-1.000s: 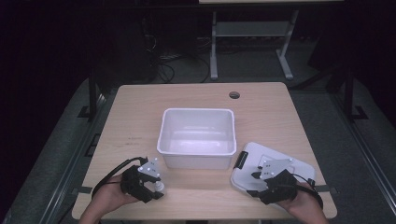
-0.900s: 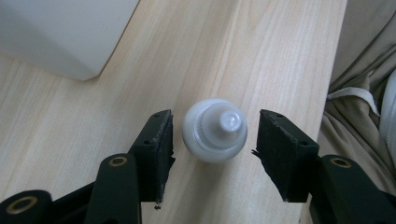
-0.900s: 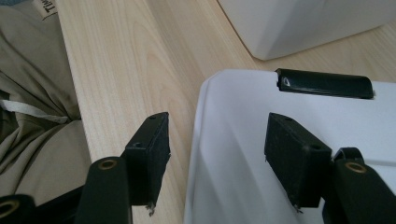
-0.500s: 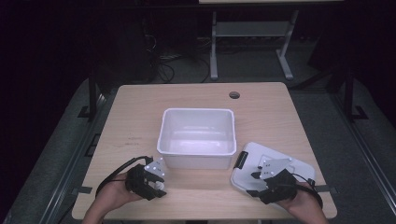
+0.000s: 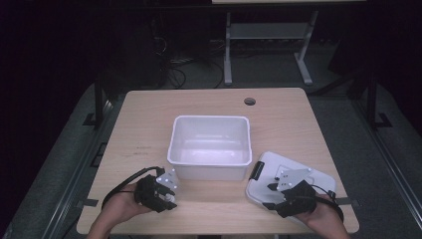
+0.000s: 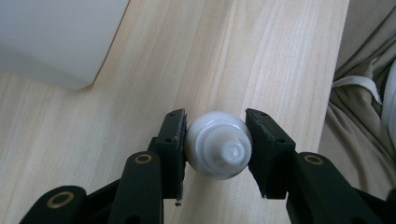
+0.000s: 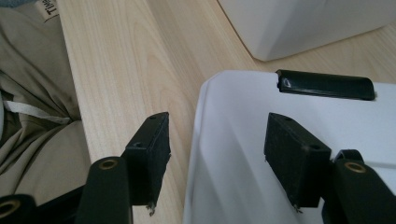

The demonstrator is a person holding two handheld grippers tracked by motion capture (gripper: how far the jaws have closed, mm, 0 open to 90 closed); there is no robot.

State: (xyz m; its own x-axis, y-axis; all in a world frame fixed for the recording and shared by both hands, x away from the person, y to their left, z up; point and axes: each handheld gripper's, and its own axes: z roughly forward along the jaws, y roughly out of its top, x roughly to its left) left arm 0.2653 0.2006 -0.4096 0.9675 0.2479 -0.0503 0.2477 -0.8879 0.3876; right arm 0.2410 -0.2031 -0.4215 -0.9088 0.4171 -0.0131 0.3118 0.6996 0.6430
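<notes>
We find the left gripper [image 6: 215,147] clamped on a small white capped tube [image 6: 218,144] just above the table [image 5: 149,124], beside the white bin [image 5: 211,158]. The right gripper [image 7: 217,158] stands wide open, straddling the lid [image 7: 327,140] edge. Next, in our judgement: carry the tube over the bin.

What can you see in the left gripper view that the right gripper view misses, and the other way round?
The left gripper view has the left gripper with its fingers closed on a small white ribbed cap, held just above the table.

The right gripper view has the right gripper open, one finger on each side of the edge of a flat white lid, which carries a black latch.

Both views take in the light wooden table, a corner of the white bin and some beige cloth beyond the table edge.
</notes>
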